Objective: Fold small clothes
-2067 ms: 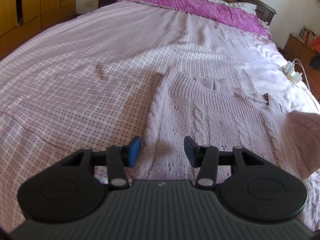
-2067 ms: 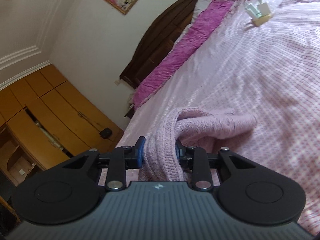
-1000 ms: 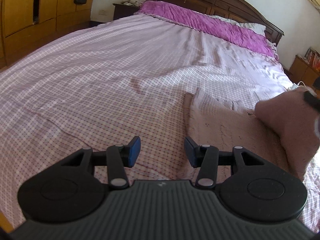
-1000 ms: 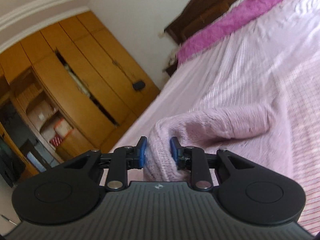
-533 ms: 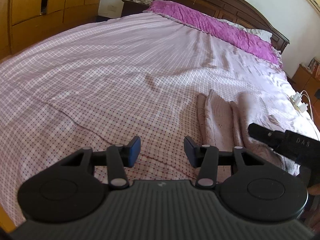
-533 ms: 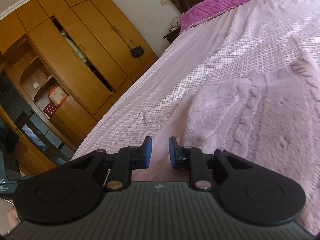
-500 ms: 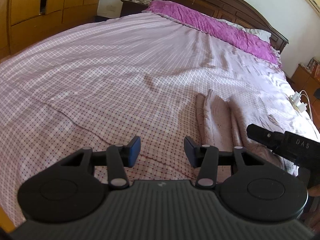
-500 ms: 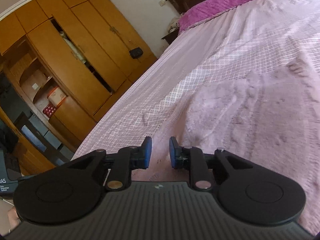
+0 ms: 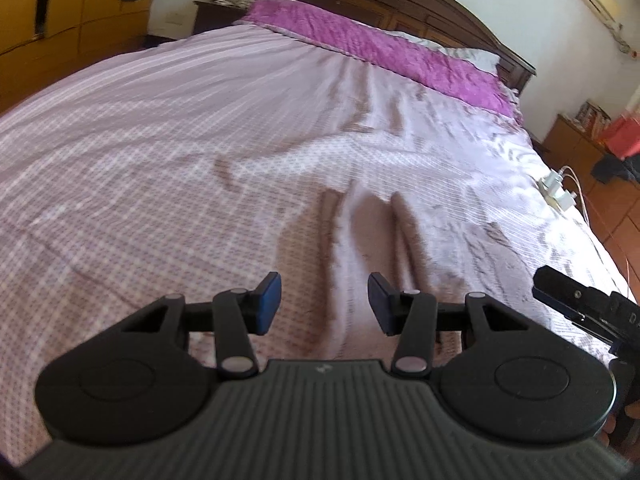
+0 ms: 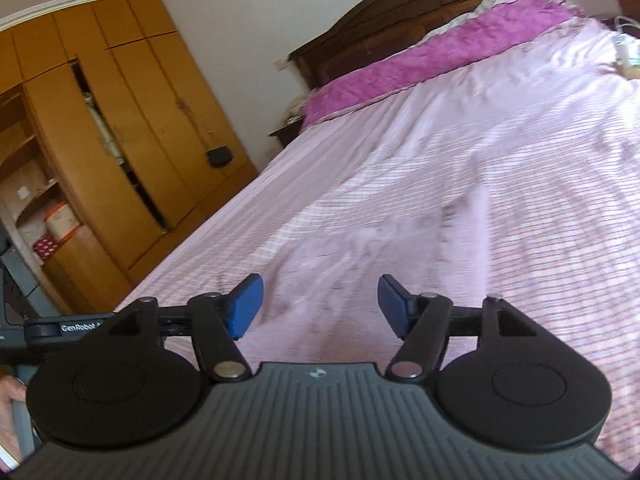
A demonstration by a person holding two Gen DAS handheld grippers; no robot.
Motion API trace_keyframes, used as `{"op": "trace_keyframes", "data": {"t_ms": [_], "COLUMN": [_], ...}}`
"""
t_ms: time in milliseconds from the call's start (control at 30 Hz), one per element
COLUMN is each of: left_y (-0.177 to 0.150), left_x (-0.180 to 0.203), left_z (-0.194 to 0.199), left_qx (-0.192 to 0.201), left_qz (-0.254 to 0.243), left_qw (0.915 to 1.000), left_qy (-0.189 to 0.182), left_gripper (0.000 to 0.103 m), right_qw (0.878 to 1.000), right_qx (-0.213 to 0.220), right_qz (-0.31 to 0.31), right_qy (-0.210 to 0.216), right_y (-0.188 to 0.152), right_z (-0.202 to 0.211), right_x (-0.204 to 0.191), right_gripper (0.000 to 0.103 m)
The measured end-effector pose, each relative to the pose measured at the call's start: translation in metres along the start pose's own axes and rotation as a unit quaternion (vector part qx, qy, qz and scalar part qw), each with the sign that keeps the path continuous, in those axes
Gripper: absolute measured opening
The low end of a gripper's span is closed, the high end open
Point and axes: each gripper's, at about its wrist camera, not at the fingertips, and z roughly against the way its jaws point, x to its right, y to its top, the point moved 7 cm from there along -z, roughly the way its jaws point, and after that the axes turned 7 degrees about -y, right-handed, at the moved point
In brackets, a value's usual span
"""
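Note:
A pale pink knit sweater [image 9: 372, 236] lies folded lengthwise on the checked pink bedsheet [image 9: 160, 152]. My left gripper [image 9: 324, 304] is open and empty, just above the sweater's near end. My right gripper [image 10: 318, 302] is open and empty above the sweater [image 10: 360, 264], which is blurred in the right wrist view. The right gripper's body also shows at the right edge of the left wrist view [image 9: 588, 308].
A purple pillow cover [image 9: 380, 48] and dark wooden headboard [image 9: 400, 4] lie at the bed's far end. A white charger with cables [image 9: 558, 190] sits at the bed's right edge. Wooden wardrobes [image 10: 100, 152] stand to the left.
My right gripper has let go of the sweater and opened wide. The lifted sweater side now lies folded over on the bed. My left gripper has moved right, over the sweater's near end.

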Motion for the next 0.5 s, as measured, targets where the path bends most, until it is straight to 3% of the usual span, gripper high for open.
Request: {"op": "trace_keyframes", "data": {"t_ms": [500], "left_y": [0.0], "left_x": [0.04], "left_z": [-0.037], "left_qx": [-0.041], "left_qz": [-0.002], "left_qw": [0.9979], "left_qy": [-0.05], "left_gripper": [0.05], "right_qw": [0.995], "right_qx": [0.024], "right_qz": [-0.047], "right_qy": [-0.082], "right_y": [-0.003], "right_z": [0.025], "right_x": [0.07], "right_gripper": [0.077]}}
